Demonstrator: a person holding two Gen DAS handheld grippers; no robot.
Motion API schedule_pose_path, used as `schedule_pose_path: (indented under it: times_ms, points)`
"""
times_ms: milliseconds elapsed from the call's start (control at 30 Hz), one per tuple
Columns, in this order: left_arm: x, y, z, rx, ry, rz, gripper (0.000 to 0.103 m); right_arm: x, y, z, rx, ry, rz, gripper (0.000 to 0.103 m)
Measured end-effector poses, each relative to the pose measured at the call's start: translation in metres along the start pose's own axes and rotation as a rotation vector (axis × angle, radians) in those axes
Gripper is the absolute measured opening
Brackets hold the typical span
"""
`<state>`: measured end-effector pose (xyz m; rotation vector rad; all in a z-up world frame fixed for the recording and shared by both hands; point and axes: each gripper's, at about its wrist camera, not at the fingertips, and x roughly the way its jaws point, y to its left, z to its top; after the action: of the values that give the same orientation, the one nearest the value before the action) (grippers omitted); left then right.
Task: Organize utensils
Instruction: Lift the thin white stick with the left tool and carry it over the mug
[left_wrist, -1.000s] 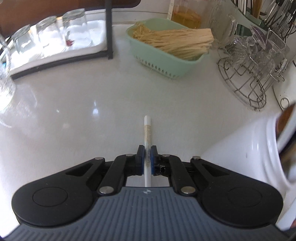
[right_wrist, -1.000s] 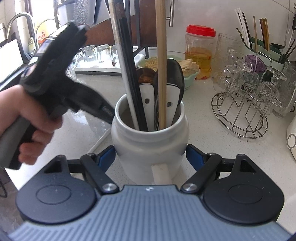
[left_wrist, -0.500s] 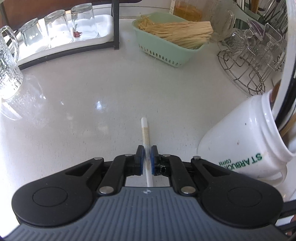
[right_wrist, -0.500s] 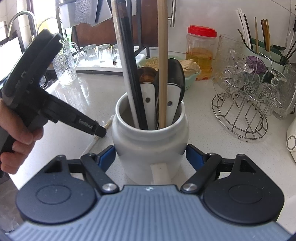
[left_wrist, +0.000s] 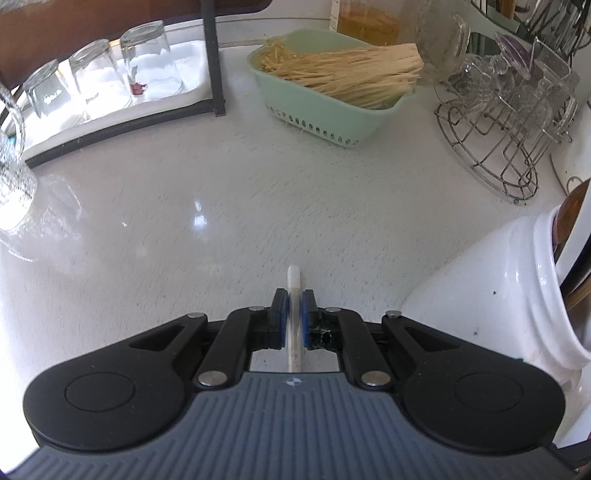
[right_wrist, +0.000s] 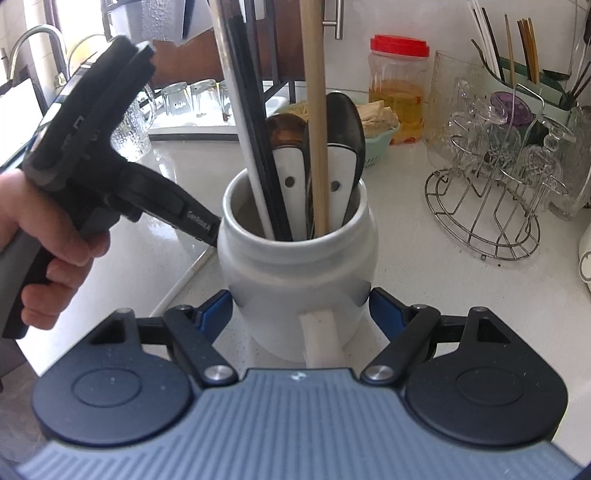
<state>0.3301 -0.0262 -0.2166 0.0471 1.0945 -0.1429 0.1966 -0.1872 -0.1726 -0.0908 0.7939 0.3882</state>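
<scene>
Left gripper (left_wrist: 294, 312): jaws clamped on a white chopstick (left_wrist: 294, 284). Its long axis runs along the fingers, tip pointing forward and down toward the white counter (left_wrist: 184, 206), just left of the white jar (right_wrist: 299, 280).

Right gripper (right_wrist: 300, 308): jaws closing around the jar's lower body, blue pads at its sides. The jar stands upright on the counter, holding chopsticks, a wooden stick (right_wrist: 316, 110) and spoons, all handle-down or upright.

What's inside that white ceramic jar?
The white ceramic jar holds a tall wooden stick, dark chopsticks, a white chopstick and two white-handled dark spoons. Their lower ends and the jar's bottom are hidden by its wall.
</scene>
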Motion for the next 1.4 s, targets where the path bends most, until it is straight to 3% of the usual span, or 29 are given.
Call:
schedule_pose_path:
  times_ms: [167, 367, 633, 967, 1400]
  points:
    - [0.0, -0.005, 0.002, 0.023, 0.0, 0.042, 0.008, 0.0, 0.001, -0.001, -0.003, -0.01, -0.006, 0.084]
    - [-0.012, -0.006, -0.003, 0.01, -0.008, 0.039, 0.008, 0.002, -0.001, 0.0, 0.008, -0.013, 0.0, 0.085]
    - [-0.065, -0.006, -0.013, -0.035, -0.089, 0.035, 0.007, 0.004, -0.003, 0.006, 0.011, -0.005, 0.009, 0.092]
    - [-0.12, -0.001, -0.033, -0.086, -0.148, 0.002, 0.007, 0.011, -0.005, 0.011, 0.045, -0.032, 0.012, 0.093]
    - [-0.17, -0.001, -0.047, -0.123, -0.229, -0.044, 0.007, 0.009, -0.001, 0.008, 0.002, -0.065, 0.011, 0.092]
